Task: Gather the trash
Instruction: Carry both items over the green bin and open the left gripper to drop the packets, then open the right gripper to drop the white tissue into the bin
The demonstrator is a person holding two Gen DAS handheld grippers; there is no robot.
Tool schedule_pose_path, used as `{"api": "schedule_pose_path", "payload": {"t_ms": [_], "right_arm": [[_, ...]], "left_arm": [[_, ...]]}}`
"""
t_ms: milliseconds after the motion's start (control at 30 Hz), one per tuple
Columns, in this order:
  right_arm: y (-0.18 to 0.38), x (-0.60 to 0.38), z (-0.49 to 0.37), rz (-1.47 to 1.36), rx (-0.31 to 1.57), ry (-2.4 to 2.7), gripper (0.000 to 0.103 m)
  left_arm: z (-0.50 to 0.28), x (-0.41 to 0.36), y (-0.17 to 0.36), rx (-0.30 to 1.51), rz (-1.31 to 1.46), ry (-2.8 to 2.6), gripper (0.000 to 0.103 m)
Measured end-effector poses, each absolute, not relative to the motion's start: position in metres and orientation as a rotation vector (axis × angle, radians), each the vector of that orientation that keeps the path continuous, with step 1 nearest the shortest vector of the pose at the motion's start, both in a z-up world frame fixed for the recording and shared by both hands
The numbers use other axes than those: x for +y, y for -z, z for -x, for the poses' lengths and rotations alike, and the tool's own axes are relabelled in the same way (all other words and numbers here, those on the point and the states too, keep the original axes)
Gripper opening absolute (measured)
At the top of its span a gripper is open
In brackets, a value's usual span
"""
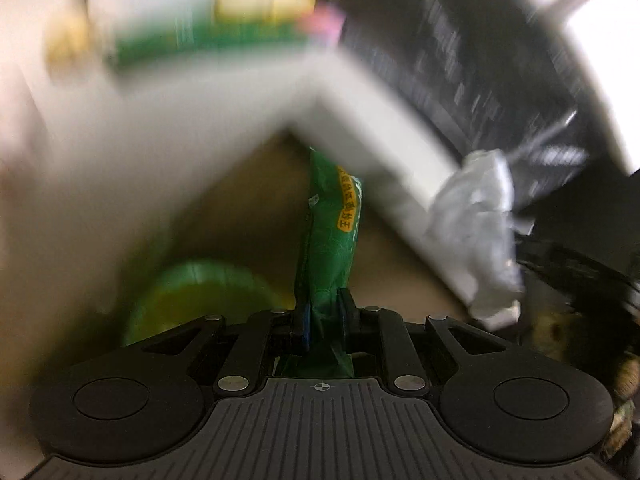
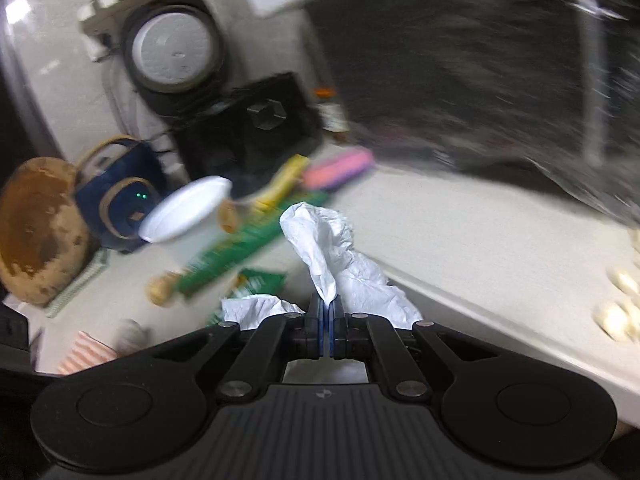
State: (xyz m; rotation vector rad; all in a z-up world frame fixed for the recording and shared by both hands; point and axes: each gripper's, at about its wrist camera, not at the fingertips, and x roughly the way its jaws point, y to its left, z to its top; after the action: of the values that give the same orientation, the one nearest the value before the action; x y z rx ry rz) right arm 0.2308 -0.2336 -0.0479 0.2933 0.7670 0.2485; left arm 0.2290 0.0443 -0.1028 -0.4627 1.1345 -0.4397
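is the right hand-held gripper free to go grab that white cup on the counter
Probably not yet. The right hand-held gripper is already shut on a crumpled white tissue, so nothing can be picked up until that is dropped. The white cup itself sits uncovered.

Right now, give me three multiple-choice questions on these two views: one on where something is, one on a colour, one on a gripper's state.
1. Where is the white paper cup?
A. On the counter, left of the crumpled tissue
B. In the left gripper
C. Inside the black bag

2. What colour is the wrapper in the left gripper?
A. Red
B. Green
C. Blue

3. The right gripper is:
A. Wide open
B. Shut on nothing
C. Shut on the tissue

Answers:
A, the white paper cup sits left of the crumpled tissue.
B, the left gripper pinches a green wrapper.
C, the right gripper clamps the tissue.
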Motion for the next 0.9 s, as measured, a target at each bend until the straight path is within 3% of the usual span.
{"api": "schedule_pose_path", "payload": {"t_ms": [300, 600, 733, 900], "right_arm": [[0.16, -0.297, -0.187, -0.435, 1.046, -0.096, 0.003], [0.223, -0.297, -0.169, -0.408, 1.164, -0.07, 0.002], [0.243, -0.286, -0.175, -0.353, 1.227, -0.083, 0.002], [0.264, -0.271, -0.202, -0.34, 1.285, -0.159, 0.003]], "left_arm": [[-0.237, 0.008, 0.312, 1.583, 0.555, 0.133, 0.017], [-0.251, 0.021, 0.477, 1.649, 0.755, -0.081, 0.019], [-0.24, 0.037, 0.505, 1.631, 0.888, -0.108, 0.024], [-0.223, 0.064, 0.468, 1.504, 0.955, -0.009, 0.024]]}}
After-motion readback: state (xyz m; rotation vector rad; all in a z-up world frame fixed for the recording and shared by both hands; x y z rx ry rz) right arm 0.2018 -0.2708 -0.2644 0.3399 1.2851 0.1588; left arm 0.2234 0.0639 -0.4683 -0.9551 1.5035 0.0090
